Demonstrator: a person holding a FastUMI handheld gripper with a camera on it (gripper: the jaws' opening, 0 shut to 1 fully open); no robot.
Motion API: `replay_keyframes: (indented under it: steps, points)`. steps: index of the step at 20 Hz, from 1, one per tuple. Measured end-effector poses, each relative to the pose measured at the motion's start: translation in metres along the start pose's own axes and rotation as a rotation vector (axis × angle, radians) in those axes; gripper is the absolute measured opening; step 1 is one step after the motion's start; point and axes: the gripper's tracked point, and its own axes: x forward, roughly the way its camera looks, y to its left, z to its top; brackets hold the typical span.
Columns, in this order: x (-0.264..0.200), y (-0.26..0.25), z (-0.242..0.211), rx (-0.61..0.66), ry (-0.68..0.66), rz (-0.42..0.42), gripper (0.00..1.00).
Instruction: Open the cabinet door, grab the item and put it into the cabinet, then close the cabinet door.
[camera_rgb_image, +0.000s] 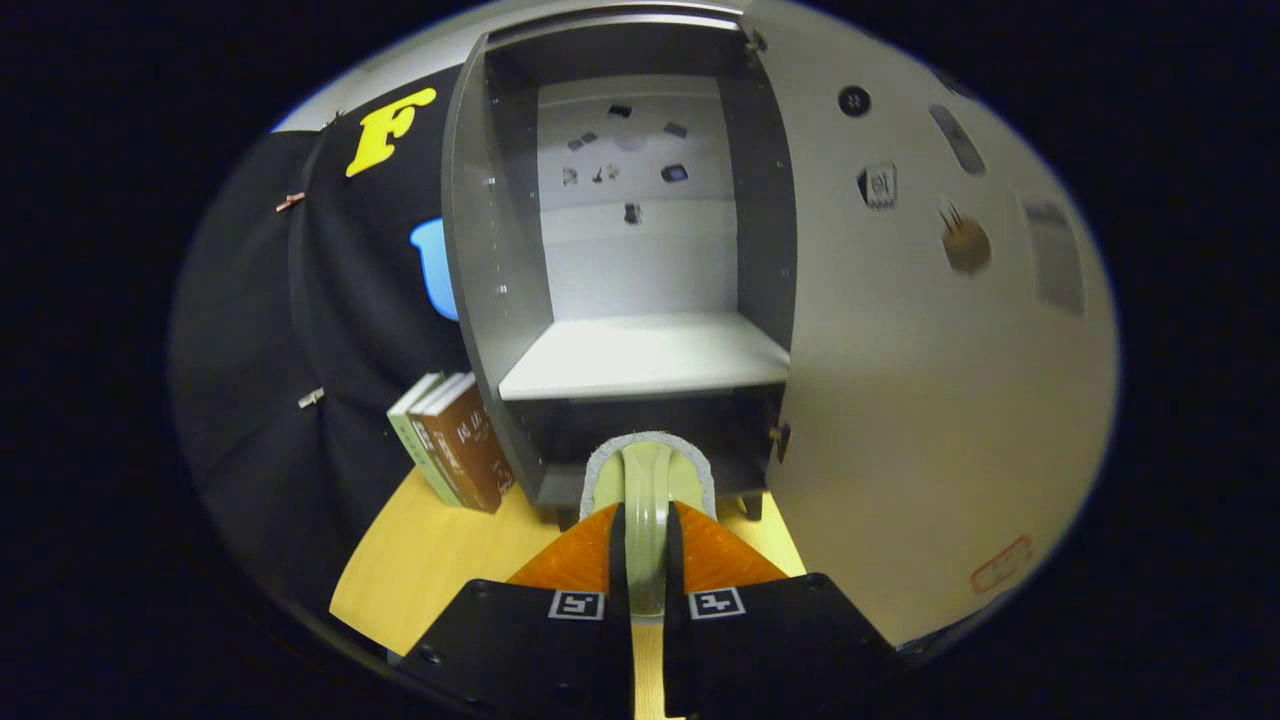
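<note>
Door's open, and the gripper (647, 560) has the item: its two orange fingers (572, 560) are nearly closed, pinching a pale green slipper (648, 490) by its upright strap, the grey-edged sole sticking out just ahead of them. Straight beyond stands the cabinet (640, 250), its door (930, 350) swung wide to the right, a pale shelf (645, 355) bare inside and a darker bay beneath it. Books (455, 450) lean at the cabinet's left foot on the yellow table (440, 560). To do this well, I'd say lift enough to clear the shelf's front edge, go in centred between the side walls, set the slipper well back, and release only once it rests flat.
</note>
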Motion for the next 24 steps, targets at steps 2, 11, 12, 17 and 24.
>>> replay_keyframes:
  steps: [2,11,12,17,24]
  points:
    - [0.011,0.005,0.037,0.007,-0.042,0.002,0.16]
    - [0.116,0.009,0.124,-0.08,-0.062,-0.042,0.16]
    - [0.13,0.007,0.125,-0.084,-0.048,-0.052,0.16]
    - [0.192,-0.001,0.125,-0.105,0.013,-0.085,0.16]
    - [0.253,-0.007,0.119,-0.097,0.044,-0.108,0.15]
